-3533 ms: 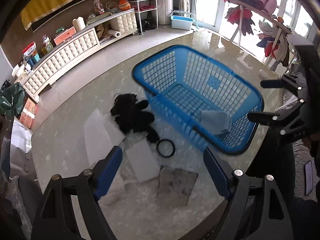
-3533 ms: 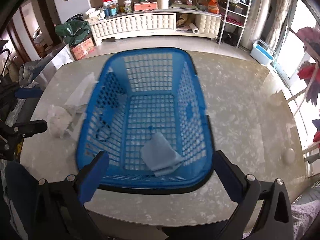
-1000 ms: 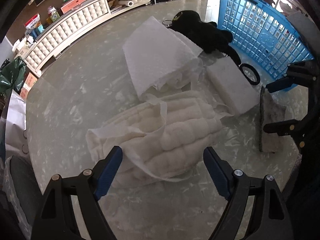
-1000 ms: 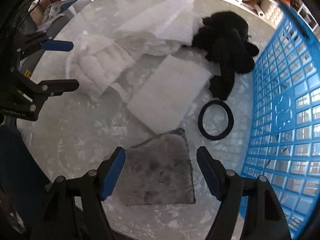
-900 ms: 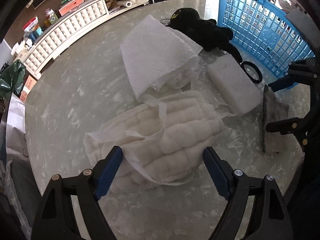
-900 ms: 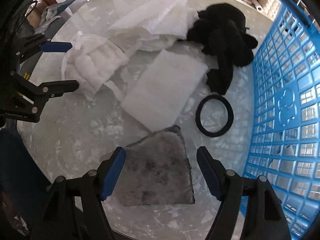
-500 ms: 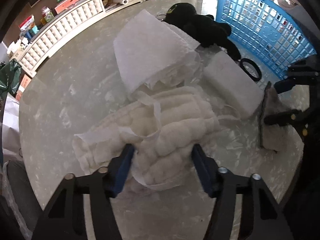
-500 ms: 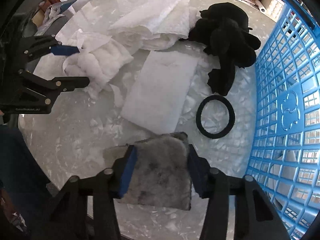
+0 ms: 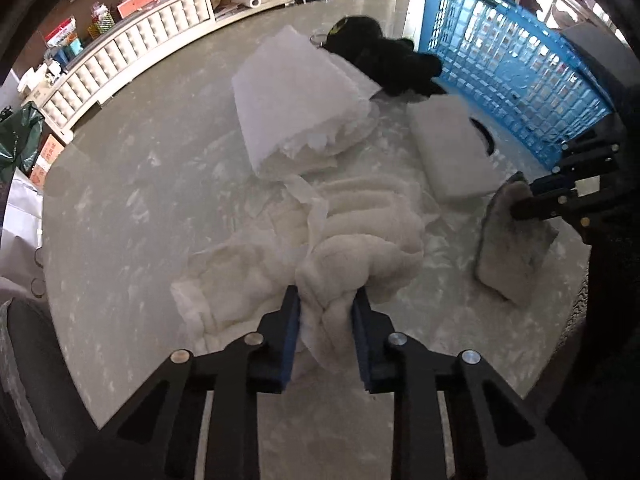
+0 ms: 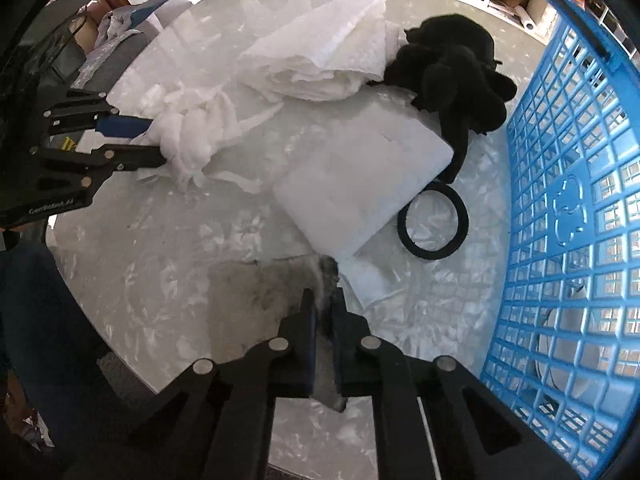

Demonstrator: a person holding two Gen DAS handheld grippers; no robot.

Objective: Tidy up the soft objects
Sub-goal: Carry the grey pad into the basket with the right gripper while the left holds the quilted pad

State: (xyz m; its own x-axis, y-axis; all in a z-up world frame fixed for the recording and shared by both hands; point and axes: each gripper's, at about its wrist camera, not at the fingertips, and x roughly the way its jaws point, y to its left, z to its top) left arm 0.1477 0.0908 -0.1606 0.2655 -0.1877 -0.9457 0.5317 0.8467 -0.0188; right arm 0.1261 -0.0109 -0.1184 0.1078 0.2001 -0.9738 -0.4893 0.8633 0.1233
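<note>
My left gripper is shut on the near edge of a fluffy white ribbed cloth lying on the marble table; it also shows in the right wrist view. My right gripper is shut on a grey fuzzy cloth, which stands lifted on edge in the left wrist view. A white foam block, a folded white padded sheet, a black plush toy and a black ring lie beyond. The blue basket stands to the right.
The table's front edge is close below both grippers. A white tufted cabinet and shelves stand across the floor behind. A light item lies inside the basket, seen through its mesh wall.
Both grippers moved from the basket to the table's cloths and closed: the left on the fluffy white cloth, bunching it, the right on the grey cloth, whose edge has lifted.
</note>
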